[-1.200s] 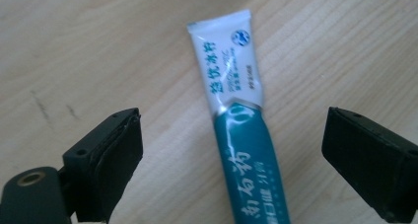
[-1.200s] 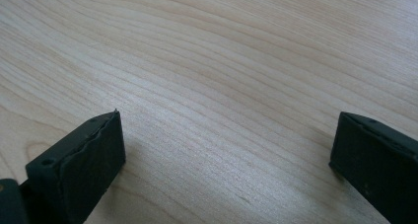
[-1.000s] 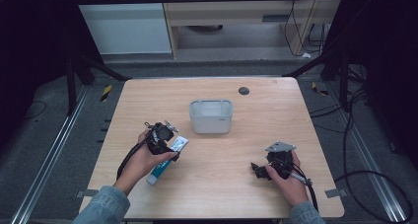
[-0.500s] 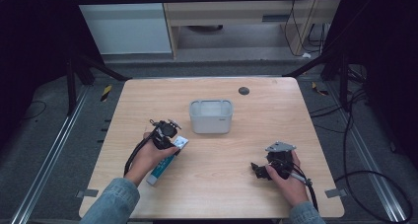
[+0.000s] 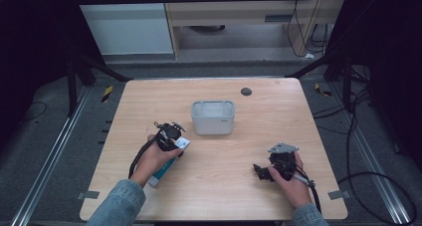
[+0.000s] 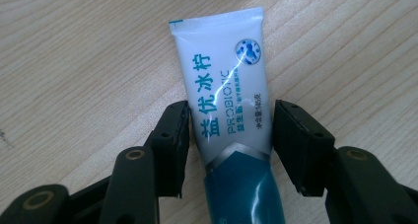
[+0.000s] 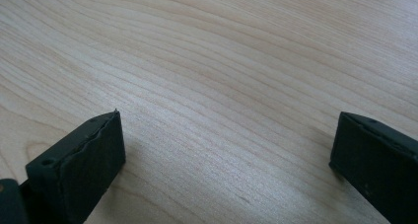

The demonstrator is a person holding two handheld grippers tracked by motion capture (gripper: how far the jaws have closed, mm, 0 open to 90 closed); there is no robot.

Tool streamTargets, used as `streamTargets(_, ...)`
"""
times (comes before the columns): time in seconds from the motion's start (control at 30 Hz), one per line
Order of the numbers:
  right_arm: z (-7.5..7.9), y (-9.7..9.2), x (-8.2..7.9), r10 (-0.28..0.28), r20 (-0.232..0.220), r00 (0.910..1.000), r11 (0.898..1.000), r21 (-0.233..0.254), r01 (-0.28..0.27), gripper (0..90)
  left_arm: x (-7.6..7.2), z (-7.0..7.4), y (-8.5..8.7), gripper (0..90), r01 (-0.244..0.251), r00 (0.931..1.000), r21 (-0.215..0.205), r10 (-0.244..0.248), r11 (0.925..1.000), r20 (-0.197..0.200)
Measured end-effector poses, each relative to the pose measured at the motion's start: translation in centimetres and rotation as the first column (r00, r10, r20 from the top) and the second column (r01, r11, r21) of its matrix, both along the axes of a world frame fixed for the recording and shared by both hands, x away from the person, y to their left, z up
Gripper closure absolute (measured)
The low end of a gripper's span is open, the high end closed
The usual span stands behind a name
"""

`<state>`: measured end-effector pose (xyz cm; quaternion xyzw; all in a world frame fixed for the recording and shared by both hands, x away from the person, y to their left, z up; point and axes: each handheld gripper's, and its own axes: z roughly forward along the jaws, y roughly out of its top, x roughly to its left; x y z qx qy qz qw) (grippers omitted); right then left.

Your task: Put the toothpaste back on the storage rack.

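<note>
A white and teal toothpaste tube [image 6: 226,110] lies flat on the wooden table [image 5: 234,196], its crimped white end pointing away from the person. My left gripper [image 6: 230,120] straddles the tube at about mid-length. Its jaws have just been closing, and both pads stand close beside the tube's sides with a thin gap showing. From above, the left gripper [image 5: 174,142] covers the tube [image 5: 161,173] left of centre. My right gripper [image 5: 259,170] rests low at the front right, jaws wide over bare wood. Nothing lies between the right gripper's [image 7: 226,135] pads.
A white rectangular bin [image 5: 213,117] stands at the table's middle, just beyond and right of the left gripper. A small dark round object [image 5: 246,91] sits near the far edge. Dark floor, rails and cables surround the table.
The left hand has sunk a little and settled over the tube. The tube and the right hand have stayed where they were.
</note>
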<state>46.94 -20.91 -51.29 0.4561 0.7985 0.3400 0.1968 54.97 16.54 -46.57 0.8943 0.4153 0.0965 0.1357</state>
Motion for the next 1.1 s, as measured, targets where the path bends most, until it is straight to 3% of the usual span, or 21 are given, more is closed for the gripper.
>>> streamTargets(0.17, 0.0, 0.0, 0.0, 0.0, 0.0, 1.0, 1.0, 0.0, 0.0, 0.4, 0.0, -0.2, 0.2, 51.9, -0.01, 0.9998, -0.028, 0.01, 0.9996, -0.015)
streamTargets(0.37, 0.0, 0.0, 0.0, 0.0, 0.0, 1.0, 1.0, 0.0, 0.0, 0.4, -0.2, -0.2, 0.3, 56.9, -0.012, 0.9999, -0.037, 0.012, 0.9993, 0.0)
streamTargets(0.73, 0.0, 0.0, 0.0, 0.0, 0.0, 1.0, 1.0, 0.0, 0.0, 0.4, -0.9, -0.1, 0.3, 66.6, 0.028, 0.9989, -0.037, -0.027, 0.9989, 0.039)
streamTargets(0.77, 0.0, 0.0, 0.0, 0.0, 0.0, 1.0, 1.0, 0.0, 0.0, 0.4, -1.0, 0.4, 0.6, 74.5, 0.045, 0.9978, -0.055, -0.042, 0.9975, 0.05)
streamTargets(0.8, 0.0, 0.0, 0.0, 0.0, 0.0, 1.0, 1.0, 0.0, 0.0, 0.4, -1.0, 0.4, 0.6, 76.0, 0.045, 0.9978, -0.055, -0.042, 0.9975, 0.05)
streamTargets(1.1, 0.0, 0.0, 0.0, 0.0, 0.0, 1.0, 1.0, 0.0, 0.0, 0.4, -1.4, 0.7, 1.2, 78.1, 0.059, 0.9968, -0.058, -0.056, 0.9966, 0.057)
